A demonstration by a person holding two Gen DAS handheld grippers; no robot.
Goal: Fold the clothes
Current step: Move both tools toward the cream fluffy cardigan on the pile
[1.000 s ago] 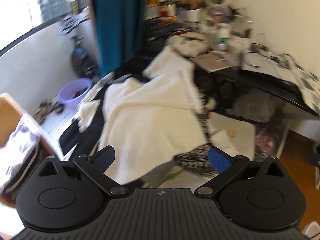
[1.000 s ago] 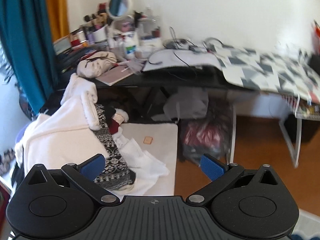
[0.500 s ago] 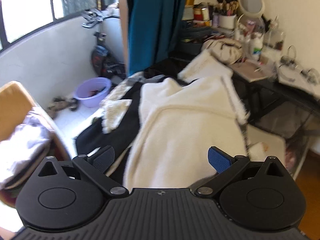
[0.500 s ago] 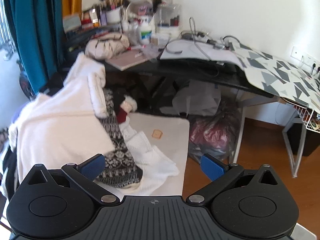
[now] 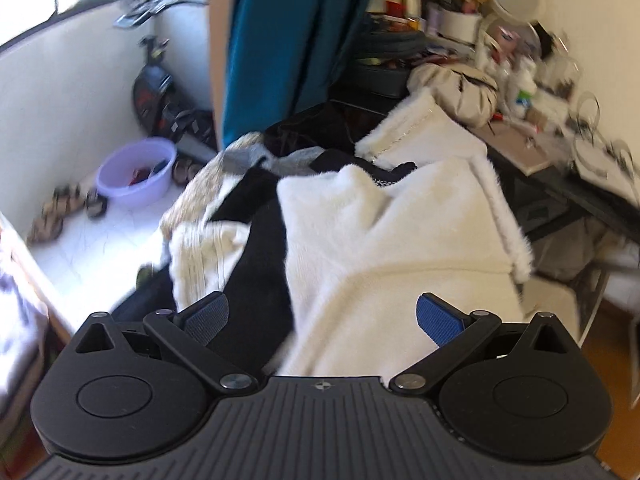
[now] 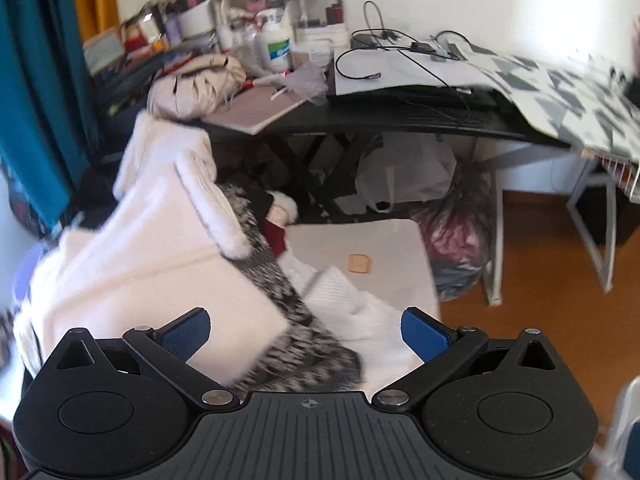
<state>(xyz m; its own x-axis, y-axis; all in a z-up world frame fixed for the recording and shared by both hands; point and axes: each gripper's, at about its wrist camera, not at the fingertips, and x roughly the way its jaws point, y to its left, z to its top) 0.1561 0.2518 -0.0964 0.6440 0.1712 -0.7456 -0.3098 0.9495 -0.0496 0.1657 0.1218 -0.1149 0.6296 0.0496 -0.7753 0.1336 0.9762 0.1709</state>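
A fluffy white garment (image 5: 400, 248) lies on top of a heap of clothes; it also shows in the right wrist view (image 6: 140, 256). Black clothes (image 5: 264, 240) and a cream knit piece (image 5: 204, 256) lie beside it. A black-and-white patterned garment (image 6: 280, 304) and a white knit piece (image 6: 360, 312) lie at the heap's right. My left gripper (image 5: 322, 316) is open and empty above the white garment. My right gripper (image 6: 305, 332) is open and empty above the patterned garment.
A cluttered black desk (image 6: 360, 120) stands behind the heap, with bags (image 6: 452, 248) under it. A teal curtain (image 5: 288, 40) hangs at the back. A purple basin (image 5: 136, 172) and shoes sit on the white floor at left. A beige pad (image 6: 380, 256) lies by the clothes.
Both grippers stayed open and empty. The left view has swung left and closer over the white garment. The right view has shifted slightly nearer the heap.
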